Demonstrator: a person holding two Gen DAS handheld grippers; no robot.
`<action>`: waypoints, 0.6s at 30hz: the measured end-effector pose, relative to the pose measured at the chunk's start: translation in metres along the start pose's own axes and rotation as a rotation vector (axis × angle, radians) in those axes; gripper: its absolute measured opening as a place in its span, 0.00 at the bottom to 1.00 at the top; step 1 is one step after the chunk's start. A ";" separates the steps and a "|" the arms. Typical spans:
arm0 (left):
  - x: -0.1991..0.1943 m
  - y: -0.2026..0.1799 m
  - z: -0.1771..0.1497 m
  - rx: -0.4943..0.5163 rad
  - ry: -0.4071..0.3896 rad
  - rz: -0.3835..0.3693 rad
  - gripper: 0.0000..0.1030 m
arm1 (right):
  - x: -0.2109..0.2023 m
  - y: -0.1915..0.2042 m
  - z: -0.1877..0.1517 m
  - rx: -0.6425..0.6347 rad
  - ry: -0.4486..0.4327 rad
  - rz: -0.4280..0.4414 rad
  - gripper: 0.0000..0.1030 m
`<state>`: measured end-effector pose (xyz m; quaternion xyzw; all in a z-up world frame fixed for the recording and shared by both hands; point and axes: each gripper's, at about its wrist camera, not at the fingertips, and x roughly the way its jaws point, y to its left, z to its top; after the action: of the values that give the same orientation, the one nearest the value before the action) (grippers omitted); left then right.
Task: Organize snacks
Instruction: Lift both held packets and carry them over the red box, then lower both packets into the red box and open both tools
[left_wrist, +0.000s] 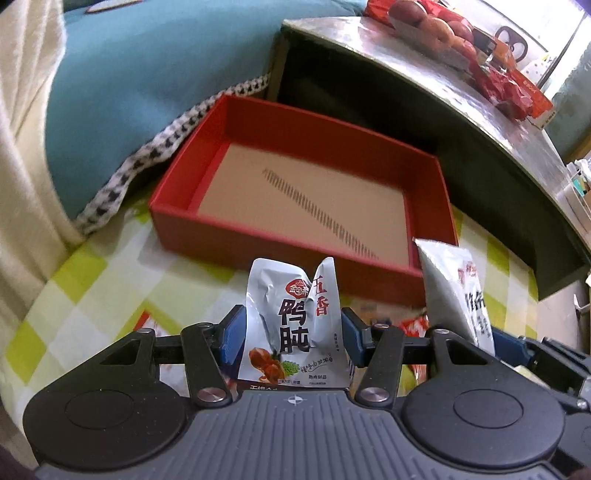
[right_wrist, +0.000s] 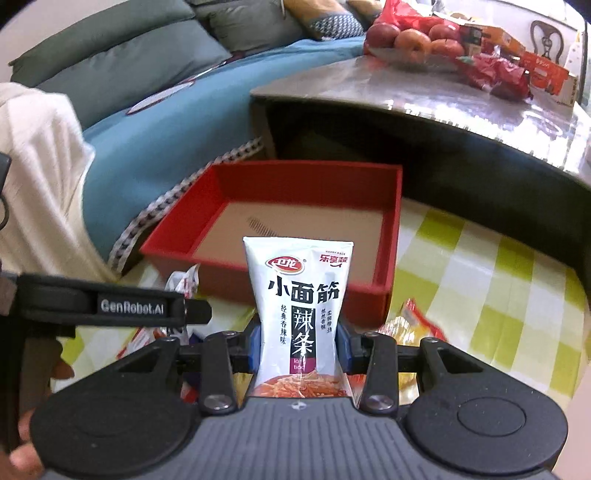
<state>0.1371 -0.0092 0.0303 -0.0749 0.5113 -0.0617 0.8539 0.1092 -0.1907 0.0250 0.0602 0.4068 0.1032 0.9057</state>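
An empty red box (left_wrist: 173, 199) with a tan floor lies on the green-checked cloth, also seen in the right wrist view as the red box (right_wrist: 391, 236). My left gripper (left_wrist: 293, 332) is shut on a silver snack pouch (left_wrist: 291, 321) with black characters, held upright just short of the box's near wall. My right gripper (right_wrist: 299, 347) is shut on a white spicy-strip packet (right_wrist: 299, 295), also upright before the box. That white packet (left_wrist: 454, 280) shows at the right of the left wrist view. The left gripper's black body (right_wrist: 110, 306) crosses the right wrist view's left side.
More snack packets (right_wrist: 410, 325) lie on the checked cloth (right_wrist: 498, 280) near the grippers. A low silver-topped table (right_wrist: 406, 96) stands behind the box, bearing a fruit bowl (right_wrist: 413, 44) and red packages. A blue sofa (left_wrist: 147, 81) and white fabric (left_wrist: 26, 129) lie to the left.
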 end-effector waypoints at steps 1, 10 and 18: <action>0.001 -0.003 0.003 0.005 -0.004 0.002 0.60 | 0.002 -0.001 0.004 0.001 -0.011 -0.005 0.41; 0.011 -0.019 0.033 0.032 -0.057 0.042 0.60 | 0.017 -0.008 0.032 0.000 -0.060 -0.038 0.41; 0.027 -0.026 0.056 0.051 -0.097 0.100 0.60 | 0.039 -0.011 0.048 -0.026 -0.072 -0.067 0.41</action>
<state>0.1988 -0.0361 0.0384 -0.0302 0.4709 -0.0283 0.8812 0.1719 -0.1930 0.0266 0.0383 0.3742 0.0759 0.9234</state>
